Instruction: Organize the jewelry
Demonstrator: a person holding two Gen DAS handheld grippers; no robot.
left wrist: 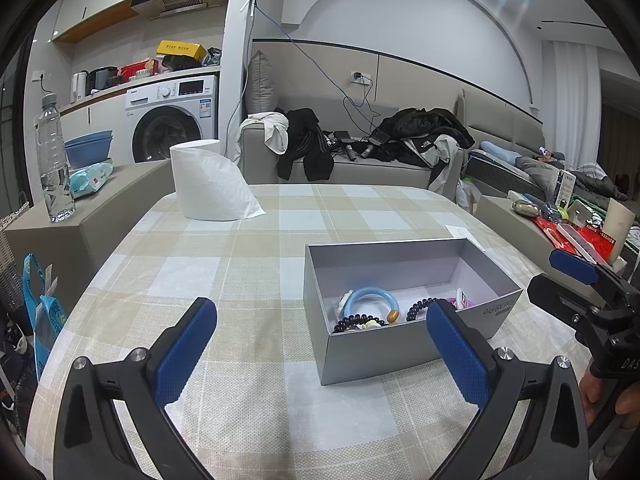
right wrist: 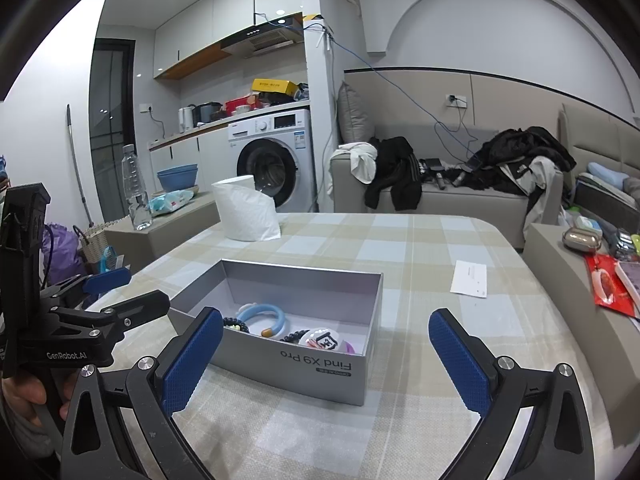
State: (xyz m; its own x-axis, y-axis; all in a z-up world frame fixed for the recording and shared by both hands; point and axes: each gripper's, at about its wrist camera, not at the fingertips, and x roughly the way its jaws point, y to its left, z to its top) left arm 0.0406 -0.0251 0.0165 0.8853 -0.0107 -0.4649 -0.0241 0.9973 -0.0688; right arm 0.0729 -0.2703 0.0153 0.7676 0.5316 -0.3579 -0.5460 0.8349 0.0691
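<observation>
The checked table [right wrist: 420,248] lies bare around the grey box [right wrist: 296,368], whose top stands open. A tissue roll [right wrist: 244,212] blocks the 11 o'clock corner; a paper slip [right wrist: 469,279] lies flat at 2 o'clock.
</observation>
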